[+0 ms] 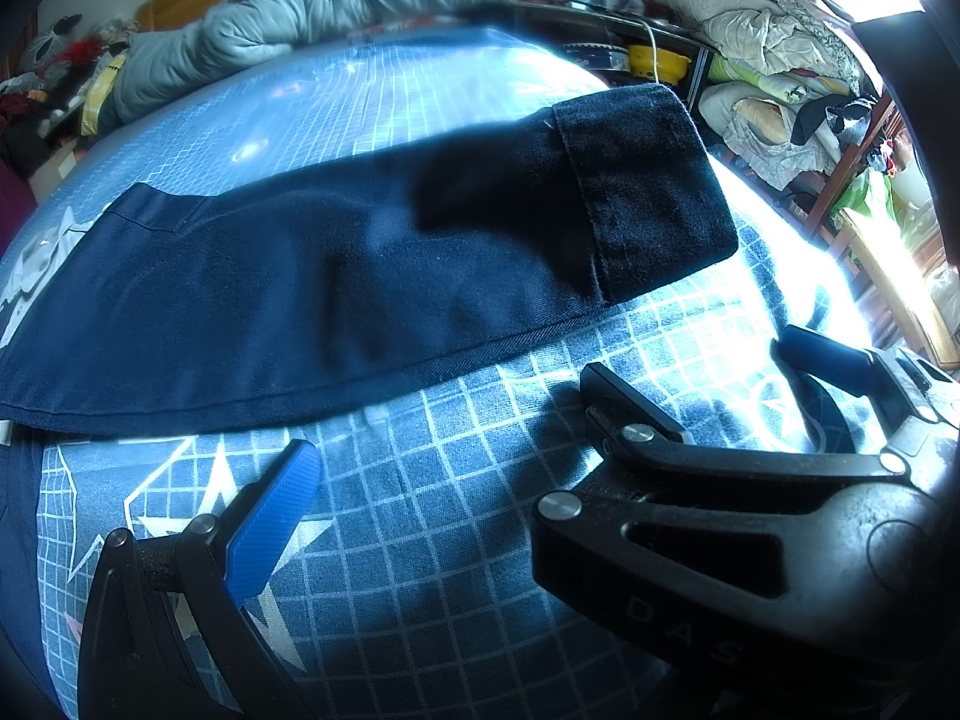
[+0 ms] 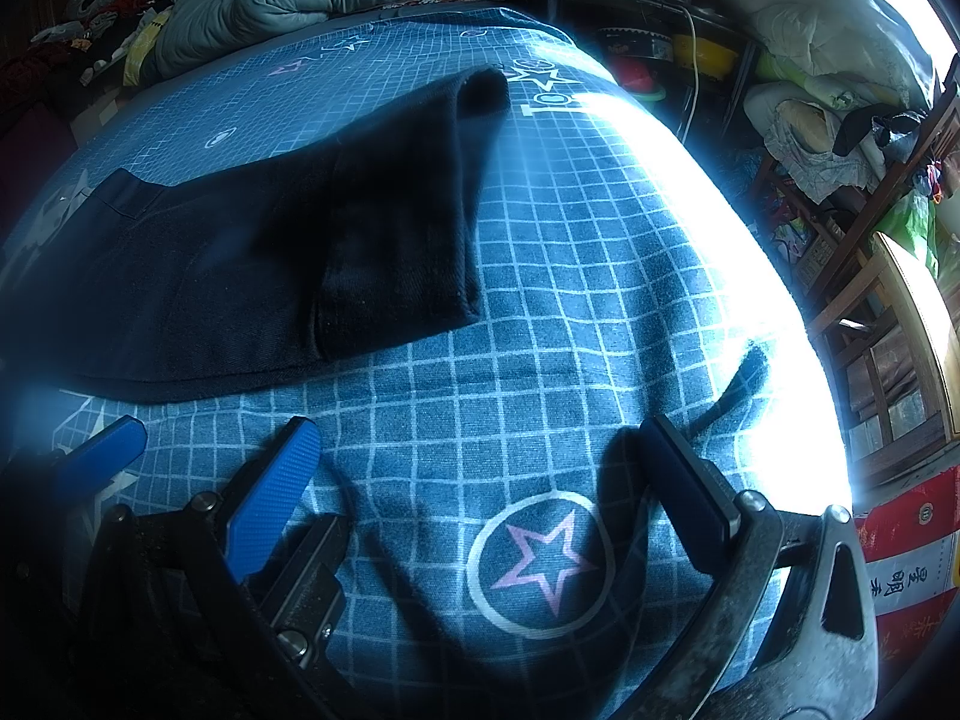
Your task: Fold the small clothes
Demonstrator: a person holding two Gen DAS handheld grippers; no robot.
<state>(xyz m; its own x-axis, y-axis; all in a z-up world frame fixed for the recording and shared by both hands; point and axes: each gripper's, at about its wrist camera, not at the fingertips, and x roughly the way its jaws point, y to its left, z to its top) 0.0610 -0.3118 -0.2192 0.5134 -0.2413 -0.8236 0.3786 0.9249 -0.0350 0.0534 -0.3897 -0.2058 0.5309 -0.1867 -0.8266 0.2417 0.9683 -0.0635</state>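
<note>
Dark navy trousers [image 1: 300, 288] lie flat across the blue grid bedsheet [image 1: 420, 540], with the turned-up cuff [image 1: 648, 192] at the right end. My left gripper [image 1: 492, 414] hovers open just in front of the near hem, holding nothing. In the right wrist view the trousers [image 2: 210, 276] lie ahead and to the left. My right gripper [image 2: 480, 426] is open over bare sheet, to the right of the cuff [image 2: 408, 228]. The left gripper's blue pad [image 2: 102, 450] shows at the left edge.
A grey quilt [image 1: 270, 18] is bunched along the bed's far side. White cloth [image 1: 42, 258] lies past the trousers' left end. Shelves piled with bedding [image 1: 768, 48] and a wooden chair [image 2: 900, 300] stand beyond the bed's right edge. Strong sunlight washes out that edge.
</note>
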